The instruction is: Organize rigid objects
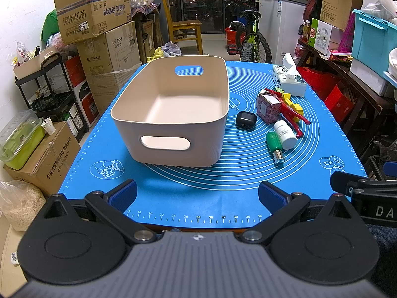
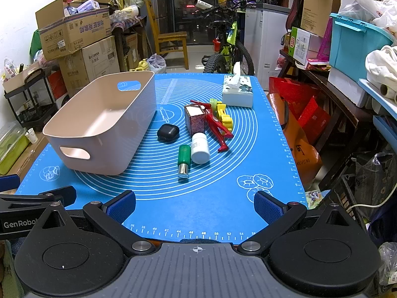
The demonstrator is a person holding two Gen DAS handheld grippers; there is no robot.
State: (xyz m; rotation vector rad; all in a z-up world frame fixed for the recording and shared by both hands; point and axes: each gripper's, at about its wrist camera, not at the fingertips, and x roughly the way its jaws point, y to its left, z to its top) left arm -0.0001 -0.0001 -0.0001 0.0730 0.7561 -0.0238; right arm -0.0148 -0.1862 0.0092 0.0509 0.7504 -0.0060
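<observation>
An empty beige bin [image 1: 173, 114] [image 2: 99, 126] stands on the blue mat [image 1: 198, 198] [image 2: 198, 198]. To its right lie a black earbud case [image 1: 245, 120] [image 2: 168, 132], a small patterned box [image 1: 269, 108] [image 2: 194, 120], a red figure [image 1: 291, 113] [image 2: 218, 126], a yellow toy [image 1: 294, 105] [image 2: 224, 115], a white bottle [image 1: 285, 134] [image 2: 200, 148] and a green bottle [image 1: 275, 146] [image 2: 184, 157]. My left gripper [image 1: 197, 195] is open and empty at the near mat edge before the bin. My right gripper [image 2: 194, 206] is open and empty, near of the bottles.
A tissue box [image 1: 289, 80] [image 2: 238, 92] sits at the mat's far right. Cardboard boxes [image 1: 99, 37] stack on the left, a bicycle [image 1: 250, 37] stands behind the table, and shelves with red bags [image 2: 297, 114] line the right.
</observation>
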